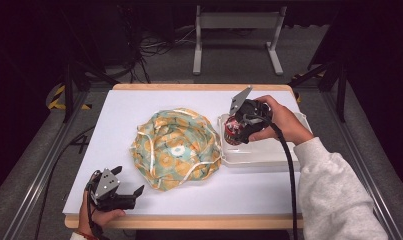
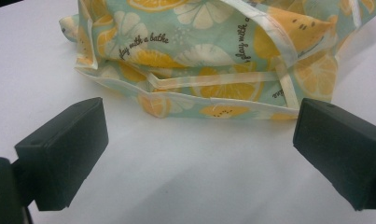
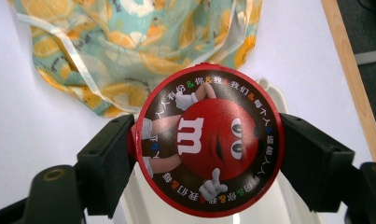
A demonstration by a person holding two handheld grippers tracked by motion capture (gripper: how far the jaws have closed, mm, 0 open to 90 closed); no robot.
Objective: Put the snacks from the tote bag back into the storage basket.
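I have the right gripper [image 1: 237,131] pinching a round red candy tin [image 3: 208,140], one jaw pressed against each side of it, its lid with the red cartoon figure facing my right gripper view. The tin sits over the white tray [image 1: 269,155], which lies just beside the fruit-print cloth bag [image 1: 176,148], on the side nearer my right hand [image 1: 281,120]. From the high view the bag lies crumpled and open near the middle of the white table [image 1: 239,195], its pale handles draped over the folds. My left gripper [image 1: 126,192] rests on the table apart from the bag, toward the near edge and to the bag's left, with its jaws spread wide and nothing between them. In the left gripper view the bag's [image 2: 213,60] hemmed edge lies just beyond the two black jaws, not touching either one.
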